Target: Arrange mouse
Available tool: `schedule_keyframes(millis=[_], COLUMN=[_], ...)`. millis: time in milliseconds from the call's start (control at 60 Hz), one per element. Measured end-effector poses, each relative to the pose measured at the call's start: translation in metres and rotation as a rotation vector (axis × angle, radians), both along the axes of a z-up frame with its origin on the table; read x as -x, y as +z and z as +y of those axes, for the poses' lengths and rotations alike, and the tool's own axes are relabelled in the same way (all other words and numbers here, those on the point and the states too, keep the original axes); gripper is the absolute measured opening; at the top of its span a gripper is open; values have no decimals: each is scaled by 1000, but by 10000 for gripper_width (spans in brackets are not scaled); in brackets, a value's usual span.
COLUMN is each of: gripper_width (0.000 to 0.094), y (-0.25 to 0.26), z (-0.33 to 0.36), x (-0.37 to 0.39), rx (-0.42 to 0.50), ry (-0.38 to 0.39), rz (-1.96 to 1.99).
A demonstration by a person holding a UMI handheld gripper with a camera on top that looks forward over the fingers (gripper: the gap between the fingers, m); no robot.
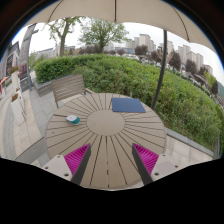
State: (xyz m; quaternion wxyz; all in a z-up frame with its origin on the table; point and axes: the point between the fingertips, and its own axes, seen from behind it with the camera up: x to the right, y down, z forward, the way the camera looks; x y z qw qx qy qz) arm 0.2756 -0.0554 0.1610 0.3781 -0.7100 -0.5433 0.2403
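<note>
While I hover above the near edge of the round, slatted pale wooden table (100,125), my gripper (112,158) stands with its two pink-padded fingers (78,157) spread wide, nothing between them. On the table, beyond the fingers and to their left, lies a small white and teal object (72,119), possibly the mouse; I cannot tell for certain. At the table's far side rests a flat dark blue rectangular mat (127,104). Behind the table stand a slatted wooden chair (68,88), a grey parasol pole (160,70) and a green hedge (120,75).
</note>
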Motion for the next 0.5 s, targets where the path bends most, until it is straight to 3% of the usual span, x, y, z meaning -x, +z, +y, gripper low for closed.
schedule_keyframes(millis=[500], gripper_width=[846], y=[-35], z=[-82], x=[122], rx=[9], ry=[61], rz=[1])
